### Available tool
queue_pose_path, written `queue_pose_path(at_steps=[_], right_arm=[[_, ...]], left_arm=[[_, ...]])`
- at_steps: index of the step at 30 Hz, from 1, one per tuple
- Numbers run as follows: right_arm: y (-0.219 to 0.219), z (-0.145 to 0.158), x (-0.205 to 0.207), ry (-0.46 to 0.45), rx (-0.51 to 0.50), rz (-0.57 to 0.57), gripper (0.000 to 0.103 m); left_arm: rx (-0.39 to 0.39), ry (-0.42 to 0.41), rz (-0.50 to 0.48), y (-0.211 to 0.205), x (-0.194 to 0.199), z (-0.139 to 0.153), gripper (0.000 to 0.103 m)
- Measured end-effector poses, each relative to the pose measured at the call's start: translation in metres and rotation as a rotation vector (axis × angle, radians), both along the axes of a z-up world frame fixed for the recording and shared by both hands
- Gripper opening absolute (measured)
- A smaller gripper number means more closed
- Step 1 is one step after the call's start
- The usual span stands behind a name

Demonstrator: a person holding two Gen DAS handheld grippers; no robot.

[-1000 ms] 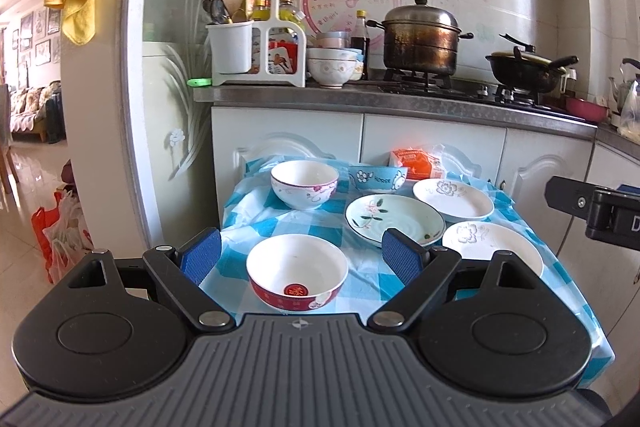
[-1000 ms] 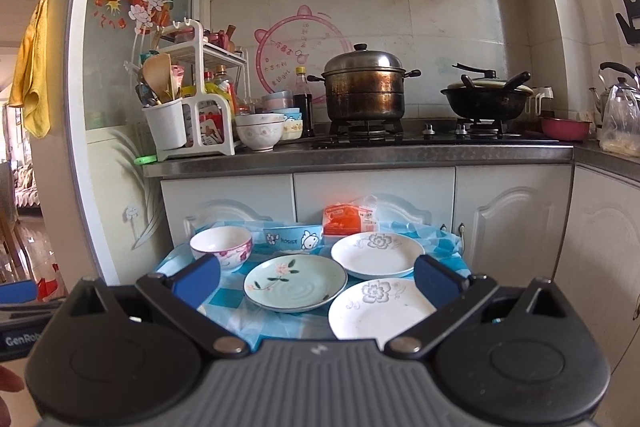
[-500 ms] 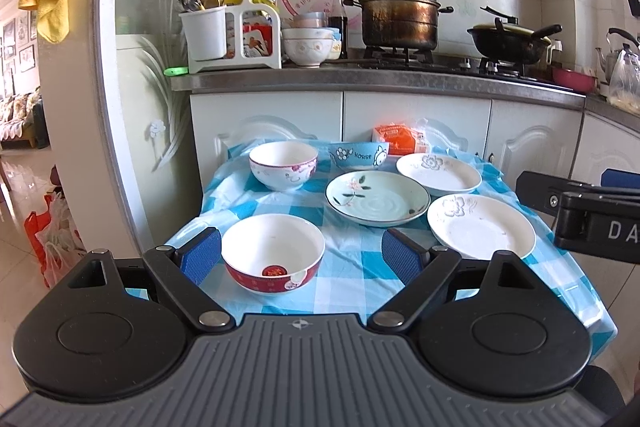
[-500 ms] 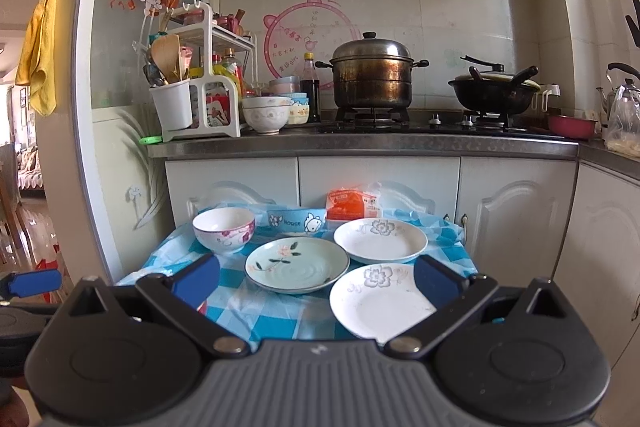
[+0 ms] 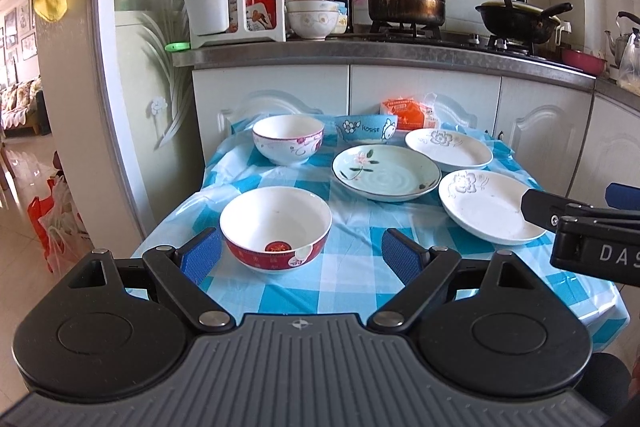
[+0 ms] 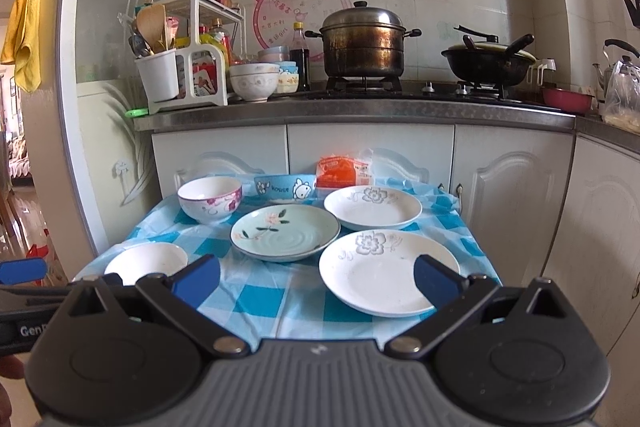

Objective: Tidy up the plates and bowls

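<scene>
Now left gripper (image 5: pixel 301 254) hovering nearest red-banded bowl (image 5: pixel 275 227) — bowl sitting just ahead between wide jaws; right gripper (image 6: pixel 316 279) jaws also gaping wide, holding nothing.

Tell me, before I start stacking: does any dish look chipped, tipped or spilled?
Nothing stands out. The three bowls, such as the red-banded bowl, and three plates, such as the green plate, sit upright and apart on the checked cloth.

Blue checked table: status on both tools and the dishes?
Left tool open, right tool open, both empty. Red-banded white bowl nearest left tool; white flowered plate nearest right. Nothing stacked, path unobstructed.
</scene>
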State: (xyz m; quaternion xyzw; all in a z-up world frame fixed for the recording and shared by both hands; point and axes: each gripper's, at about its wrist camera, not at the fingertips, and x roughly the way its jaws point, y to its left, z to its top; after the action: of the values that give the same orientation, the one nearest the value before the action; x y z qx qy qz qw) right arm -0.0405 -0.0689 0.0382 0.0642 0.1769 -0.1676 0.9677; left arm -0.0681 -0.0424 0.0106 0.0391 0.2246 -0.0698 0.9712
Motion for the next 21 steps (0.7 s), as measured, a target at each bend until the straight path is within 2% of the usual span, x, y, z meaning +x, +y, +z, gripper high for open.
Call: queue_pose_path(at_steps=[8,14,21], right_arm=[[-0.007,-0.015,0.005,0.028,0.011,-0.02,0.102],[-0.017,-0.03,0.006,0.032,0.045,-0.02,0.102],[-0.033,-0.05,0.007,0.033,0.035,-0.046,0.102]], left_arm=[[0.021,0.036,0.001,-0.006,0.009,-0.011,0.103],[0.028,0.071,-0.036,-0.016,0.019,-0.022,0.103],[-0.037,0.112,-0.092,-0.022,0.03,-0.043,0.103]])
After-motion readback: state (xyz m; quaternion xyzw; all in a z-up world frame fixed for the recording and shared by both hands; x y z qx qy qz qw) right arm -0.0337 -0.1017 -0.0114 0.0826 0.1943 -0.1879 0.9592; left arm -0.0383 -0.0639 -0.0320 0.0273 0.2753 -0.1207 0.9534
